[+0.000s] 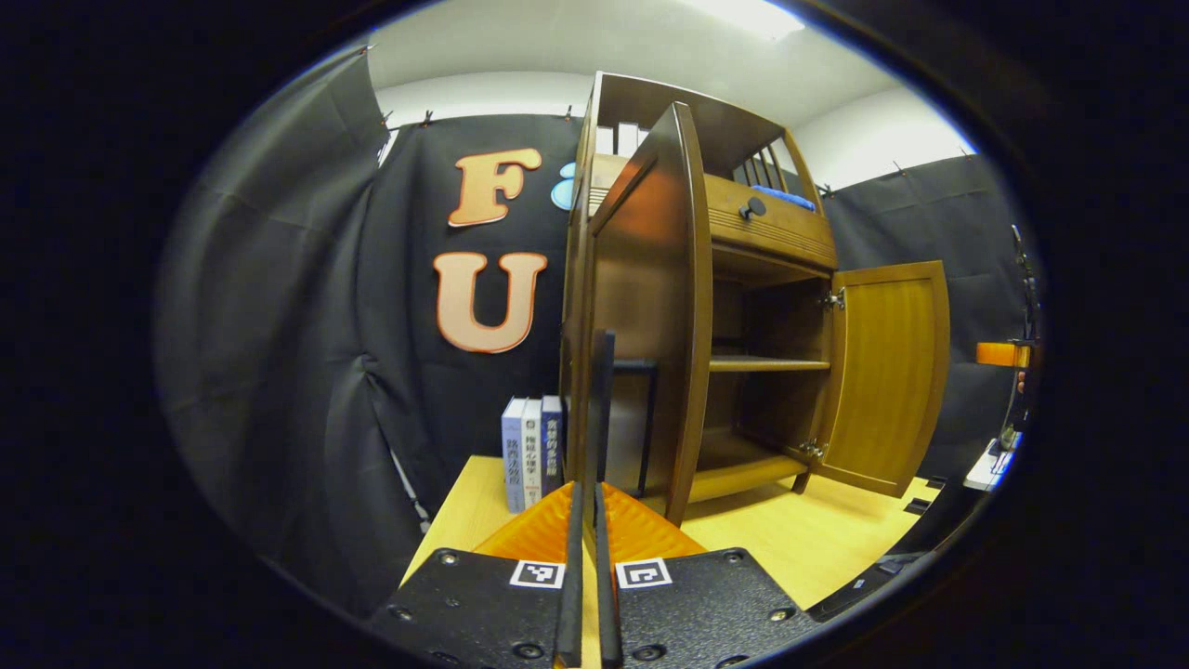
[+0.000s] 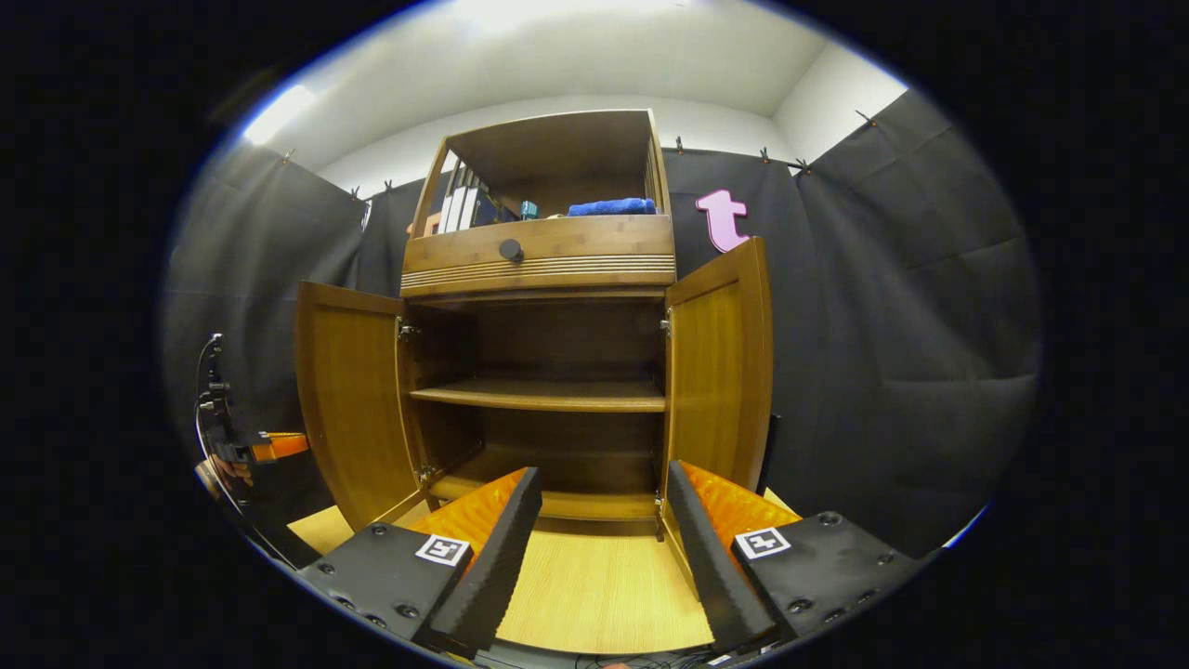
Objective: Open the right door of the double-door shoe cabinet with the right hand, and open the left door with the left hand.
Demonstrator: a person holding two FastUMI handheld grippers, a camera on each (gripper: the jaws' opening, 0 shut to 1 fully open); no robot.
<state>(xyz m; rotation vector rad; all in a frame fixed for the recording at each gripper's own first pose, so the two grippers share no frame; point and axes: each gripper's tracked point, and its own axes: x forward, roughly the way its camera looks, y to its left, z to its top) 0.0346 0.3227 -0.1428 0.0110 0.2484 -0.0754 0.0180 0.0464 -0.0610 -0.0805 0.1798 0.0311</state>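
- Left gripper [image 1: 587, 520]: its fingers are seen pressed nearly together in the left gripper view, with only a thin slit between them; whether anything thin is nipped there cannot be told.
- Just ahead of those fingertips, the left door [image 1: 650, 307] of the shoe cabinet [image 1: 771, 232] is seen edge-on, swung well out from the cabinet front.
- Right gripper [image 2: 602, 506]: its fingers are held wide apart and nothing is gripped; bare table top [image 2: 594, 585] is seen through the gap.
- Beyond the right gripper, the cabinet is faced squarely; the right door [image 2: 720, 372] stands open just beside the right-hand finger, hinged at the cabinet's right side.
- Both doors are open, and the inner shelf [image 2: 543, 395] and the cabinet floor are exposed.
- Above the doors, a drawer with a round dark knob [image 2: 511, 249] is seen shut; above it, in the open top compartment, a folded blue cloth [image 2: 611, 206] and upright books are seen.
- To the left of the cabinet, three books [image 1: 531, 451] are stood upright on the table, against the cabinet's side; their spines carry writing too small to be read.
- Open table surface is left in front of the cabinet, between the two door edges.
- Square black-and-white marker tags [image 1: 537, 573] are borne on the gripper bodies.
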